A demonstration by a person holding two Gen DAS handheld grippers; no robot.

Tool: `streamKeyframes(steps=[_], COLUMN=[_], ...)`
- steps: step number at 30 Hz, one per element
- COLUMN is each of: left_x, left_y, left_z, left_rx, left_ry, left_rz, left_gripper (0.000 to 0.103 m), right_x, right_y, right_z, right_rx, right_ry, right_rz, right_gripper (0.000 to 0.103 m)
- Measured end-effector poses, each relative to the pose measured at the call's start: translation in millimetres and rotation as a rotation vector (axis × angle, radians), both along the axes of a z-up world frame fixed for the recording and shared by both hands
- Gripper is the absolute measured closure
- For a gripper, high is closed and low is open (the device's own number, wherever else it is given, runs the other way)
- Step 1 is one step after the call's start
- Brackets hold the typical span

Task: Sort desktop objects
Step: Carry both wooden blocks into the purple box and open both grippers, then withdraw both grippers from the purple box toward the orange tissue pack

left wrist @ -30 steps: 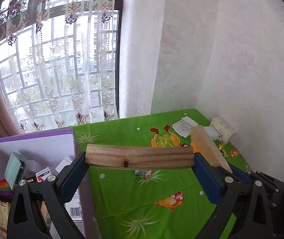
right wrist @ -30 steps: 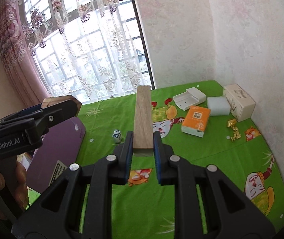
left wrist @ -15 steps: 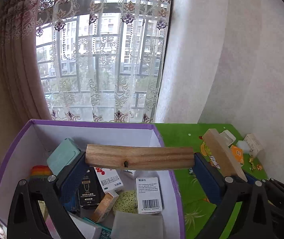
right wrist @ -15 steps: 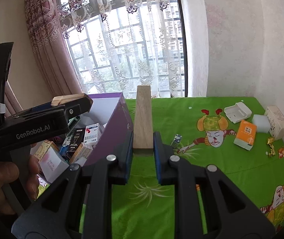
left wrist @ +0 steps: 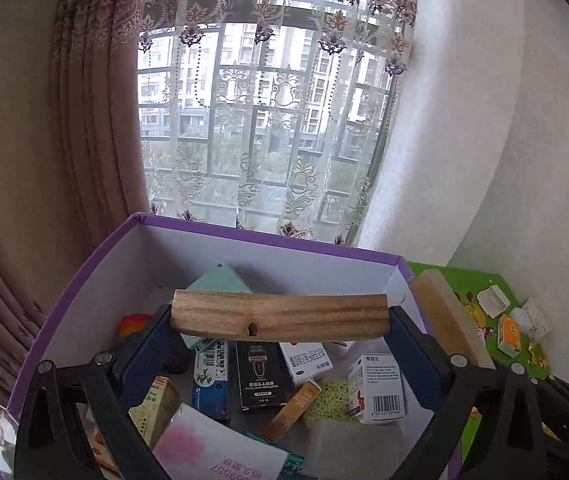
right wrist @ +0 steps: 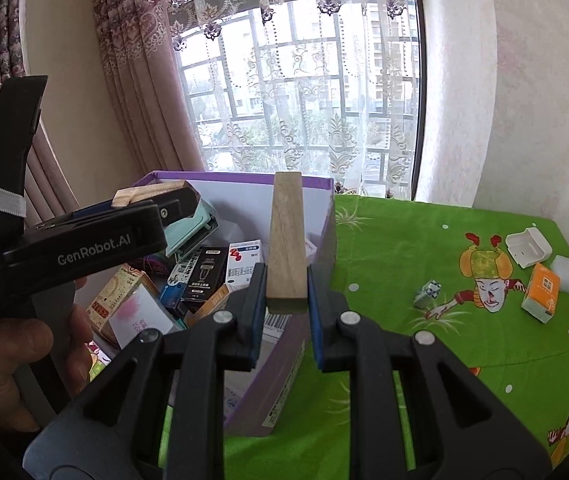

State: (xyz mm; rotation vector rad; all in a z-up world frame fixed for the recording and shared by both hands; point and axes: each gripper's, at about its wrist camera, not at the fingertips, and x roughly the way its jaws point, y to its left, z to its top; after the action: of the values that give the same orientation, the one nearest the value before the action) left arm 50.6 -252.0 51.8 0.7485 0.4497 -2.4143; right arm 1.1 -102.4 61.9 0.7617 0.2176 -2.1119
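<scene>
Inside the purple box (left wrist: 212, 236), small cartons (left wrist: 376, 388) crowd beneath the wooden block (left wrist: 280, 316).

1. The right tool (right wrist: 286, 300) clamps a wooden block (right wrist: 287, 244) that points toward the purple box (right wrist: 324, 236).
2. The left tool (right wrist: 152, 206), in a hand (right wrist: 8, 360), grips another wooden block (right wrist: 144, 194) above the box.
3. Right of the box, on the green tabletop (right wrist: 404, 248), lies an orange packet (right wrist: 542, 292).

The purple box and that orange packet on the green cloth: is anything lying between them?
Yes. In the right wrist view, a small patterned cube lies on the green cloth between the purple box and the orange packet.
</scene>
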Motion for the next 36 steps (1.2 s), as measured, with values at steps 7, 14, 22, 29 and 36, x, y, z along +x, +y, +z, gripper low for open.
streamKeyframes(steps=[7, 14, 22, 29, 36], left_x=[14.7, 12.7, -9.2, -33.6, -68.2], left_y=[-18.3, -12.9, 14.1, 54.3, 106.4], left_z=[-6.1, -5.5, 0.4, 12.2, 21.5], left_rx=[0.011, 0.003, -0.018, -0.07, -0.122], left_ry=[-0.033, -0.045, -0.048, -0.043, -0.037], left_rz=[0.087, 0.087, 0.025, -0.054, -0.169], left_gripper=[0.0, 0.0, 0.0, 0.0, 0.0], right_x=[9.3, 3.9, -14.3, -38.4, -71.0], right_y=[-21.7, -5.3, 31.8, 89.3, 164.4], right_z=[-7.9, -8.9, -5.4, -7.9, -25.9], right_rx=[-0.005, -0.042, -0.085, -0.135, -0.11], right_ry=[-0.017, -0.044, -0.058, -0.05, -0.013], right_rz=[0.063, 0.039, -0.049, -0.194, -0.417], right_gripper=[0.081, 0.065, 0.065, 0.053, 0.044])
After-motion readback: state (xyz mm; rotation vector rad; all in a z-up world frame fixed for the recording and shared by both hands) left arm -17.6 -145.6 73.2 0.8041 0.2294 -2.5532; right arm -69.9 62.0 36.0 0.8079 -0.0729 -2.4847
